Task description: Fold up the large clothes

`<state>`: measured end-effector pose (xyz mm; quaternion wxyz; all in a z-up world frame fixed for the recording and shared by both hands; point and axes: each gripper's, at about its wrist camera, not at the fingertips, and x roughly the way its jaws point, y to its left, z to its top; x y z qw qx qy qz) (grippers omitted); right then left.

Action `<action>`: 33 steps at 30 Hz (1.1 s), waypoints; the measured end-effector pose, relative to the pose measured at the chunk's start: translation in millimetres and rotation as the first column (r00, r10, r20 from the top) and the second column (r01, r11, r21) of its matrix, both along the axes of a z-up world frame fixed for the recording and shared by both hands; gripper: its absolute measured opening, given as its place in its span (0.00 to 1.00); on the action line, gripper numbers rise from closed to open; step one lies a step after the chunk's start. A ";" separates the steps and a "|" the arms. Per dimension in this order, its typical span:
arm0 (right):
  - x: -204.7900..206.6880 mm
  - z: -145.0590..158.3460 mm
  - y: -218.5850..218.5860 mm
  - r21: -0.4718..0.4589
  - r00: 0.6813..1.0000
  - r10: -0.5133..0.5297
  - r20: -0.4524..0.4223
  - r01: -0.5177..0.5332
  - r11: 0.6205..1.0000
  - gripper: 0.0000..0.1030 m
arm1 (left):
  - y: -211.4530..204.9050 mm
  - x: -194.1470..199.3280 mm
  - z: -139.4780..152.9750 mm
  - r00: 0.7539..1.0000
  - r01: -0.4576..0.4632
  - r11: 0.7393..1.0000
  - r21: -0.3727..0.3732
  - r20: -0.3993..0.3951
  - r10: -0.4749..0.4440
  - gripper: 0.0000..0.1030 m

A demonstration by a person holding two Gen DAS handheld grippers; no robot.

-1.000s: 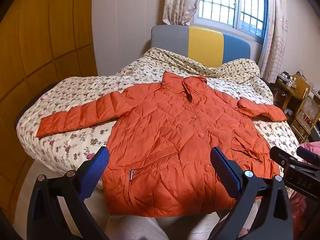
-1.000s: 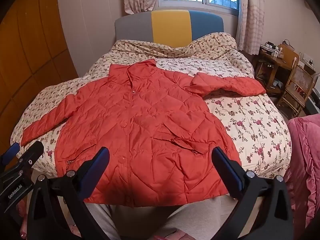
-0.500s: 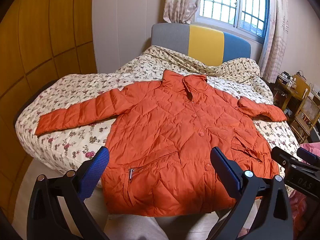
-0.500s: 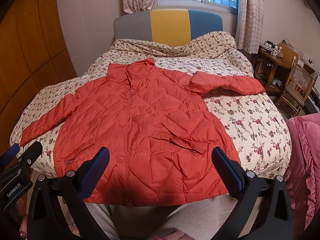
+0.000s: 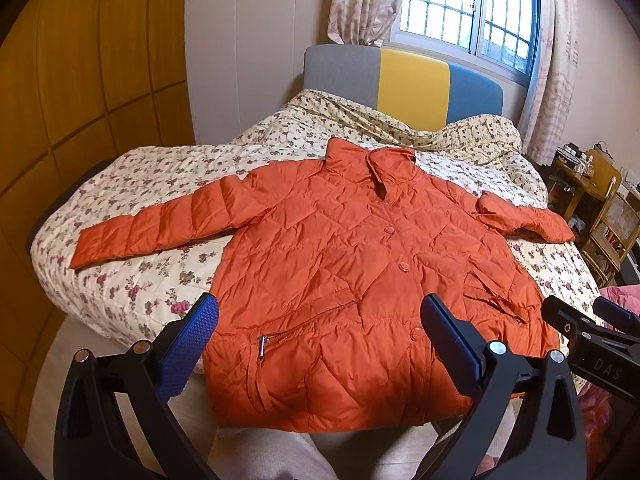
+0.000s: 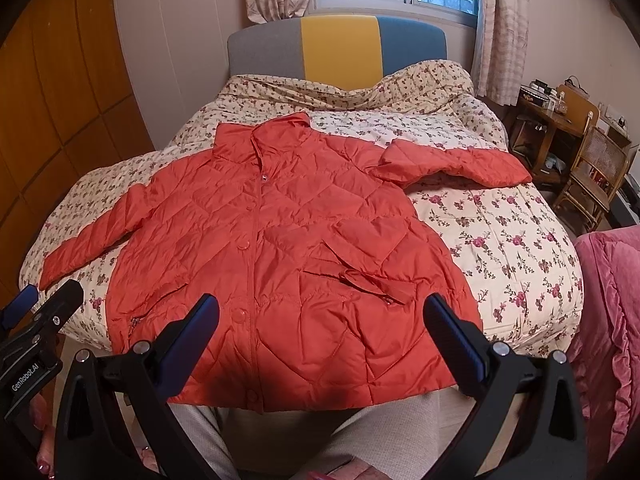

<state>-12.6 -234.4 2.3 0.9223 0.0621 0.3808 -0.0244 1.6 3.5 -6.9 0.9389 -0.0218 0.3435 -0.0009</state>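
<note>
An orange quilted jacket (image 5: pixel 340 280) lies face up and buttoned on the floral bed (image 5: pixel 132 288), collar toward the headboard, hem hanging over the near edge. It also shows in the right wrist view (image 6: pixel 280 272). Its left sleeve (image 5: pixel 160 224) stretches out to the left; its right sleeve (image 6: pixel 460 164) lies bent to the right. My left gripper (image 5: pixel 320 320) is open and empty above the hem. My right gripper (image 6: pixel 320 312) is open and empty above the hem, to the right of the left one.
A wooden wardrobe (image 5: pixel 80 80) stands on the left. A grey, yellow and blue headboard (image 6: pixel 340 46) is at the back under a window. A wooden desk and chair (image 6: pixel 580 152) stand on the right. A pink quilt (image 6: pixel 608 320) lies at the near right.
Both grippers have shifted very slightly; the jacket has not moved and both grippers stay open.
</note>
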 end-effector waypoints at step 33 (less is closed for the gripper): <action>1.5 -4.3 -0.1 0.002 1.000 0.010 -0.010 -0.010 1.000 0.98 | -1.2 0.0 -3.5 1.000 0.000 1.000 0.000 -0.012 0.000 0.97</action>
